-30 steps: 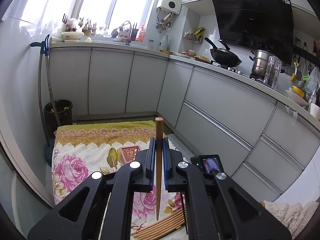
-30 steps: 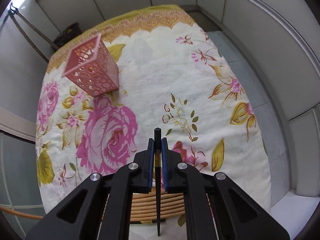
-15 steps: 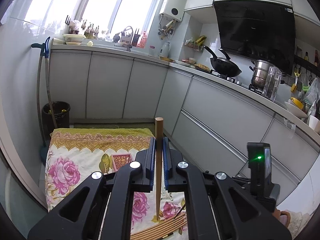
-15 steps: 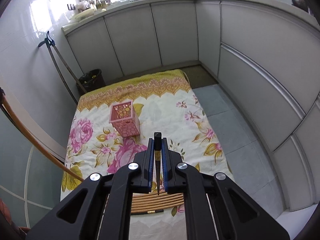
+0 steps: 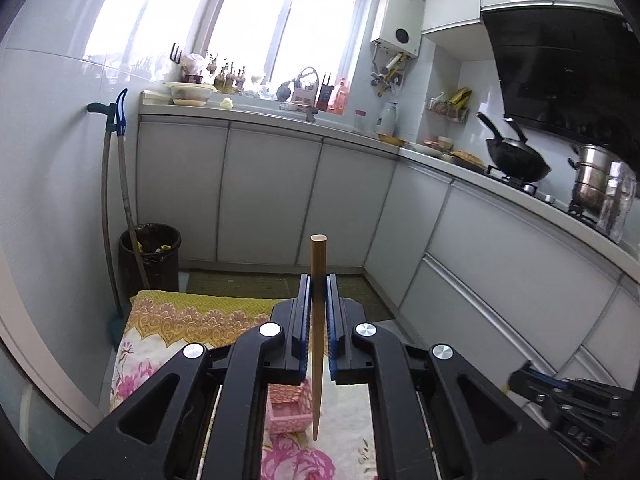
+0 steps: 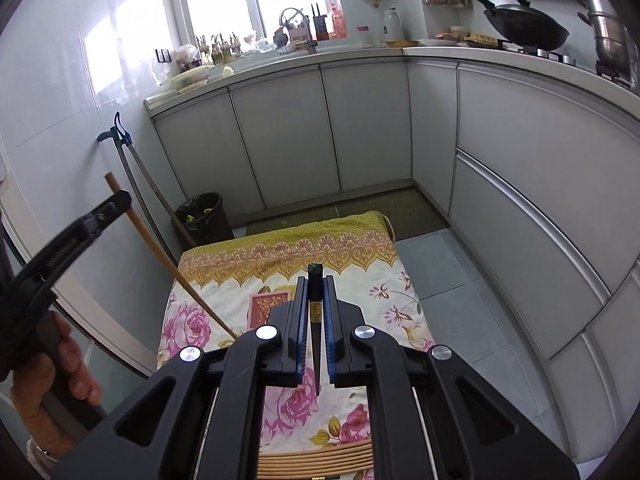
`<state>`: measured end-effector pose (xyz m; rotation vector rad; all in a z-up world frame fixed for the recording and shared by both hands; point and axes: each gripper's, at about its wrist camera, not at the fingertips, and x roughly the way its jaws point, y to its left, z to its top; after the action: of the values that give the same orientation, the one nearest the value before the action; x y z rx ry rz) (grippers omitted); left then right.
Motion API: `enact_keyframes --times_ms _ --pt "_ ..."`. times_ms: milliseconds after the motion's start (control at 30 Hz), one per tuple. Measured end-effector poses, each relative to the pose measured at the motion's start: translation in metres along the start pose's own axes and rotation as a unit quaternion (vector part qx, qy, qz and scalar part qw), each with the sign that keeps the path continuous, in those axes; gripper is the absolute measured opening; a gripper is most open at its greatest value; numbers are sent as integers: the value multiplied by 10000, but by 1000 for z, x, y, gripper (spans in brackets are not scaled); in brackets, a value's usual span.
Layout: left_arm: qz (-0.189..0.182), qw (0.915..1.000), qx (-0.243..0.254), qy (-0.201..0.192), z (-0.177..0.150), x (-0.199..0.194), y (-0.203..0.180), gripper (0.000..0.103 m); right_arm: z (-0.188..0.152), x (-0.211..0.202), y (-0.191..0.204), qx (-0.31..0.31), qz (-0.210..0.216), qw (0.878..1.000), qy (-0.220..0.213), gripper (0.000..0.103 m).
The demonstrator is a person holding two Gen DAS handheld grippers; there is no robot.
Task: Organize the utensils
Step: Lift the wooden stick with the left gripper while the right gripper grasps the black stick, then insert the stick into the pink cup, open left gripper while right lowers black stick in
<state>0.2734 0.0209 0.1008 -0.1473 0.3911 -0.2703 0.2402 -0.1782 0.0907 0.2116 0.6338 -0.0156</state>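
My left gripper (image 5: 318, 292) is shut on a light wooden chopstick (image 5: 318, 320) held upright, its thin tip hanging just above the pink perforated holder (image 5: 289, 408) on the floral cloth. My right gripper (image 6: 316, 292) is shut on a black chopstick (image 6: 315, 280) with a gold band, held upright above the cloth. In the right wrist view the left gripper (image 6: 116, 204) shows at the left with its wooden chopstick (image 6: 168, 268) slanting down toward the pink holder (image 6: 268, 306). Several wooden chopsticks (image 6: 316, 460) lie side by side at the cloth's near edge.
The floral cloth (image 6: 360, 256) covers a low surface on the kitchen floor. A black waste bin (image 5: 150, 256) and a leaning stick (image 5: 124, 200) stand at the far left. White cabinets (image 6: 360, 128) run along the back and right, with a wok (image 5: 516, 160) on the stove.
Both grippers have risen and tilted up with their chopsticks still held. The left chopstick's tip now hangs over the pink holder.
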Motion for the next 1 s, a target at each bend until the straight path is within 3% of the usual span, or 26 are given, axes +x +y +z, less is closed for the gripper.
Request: enact_keyframes --times_ms 200,400,800,1000 --pt "352 9985 -139 392 -24 74 24 6 2 29 3 -71 133 9999 0 7" --pt "359 9978 -142 543 -49 107 38 7 -1 56 3 -52 201 9998 71 7" --pt "167 9997 175 60 -27 93 16 6 -4 65 0 40 254 9996 122 8" --pt "299 9993 223 12 -24 99 13 6 -1 64 -1 31 239 9997 84 8"
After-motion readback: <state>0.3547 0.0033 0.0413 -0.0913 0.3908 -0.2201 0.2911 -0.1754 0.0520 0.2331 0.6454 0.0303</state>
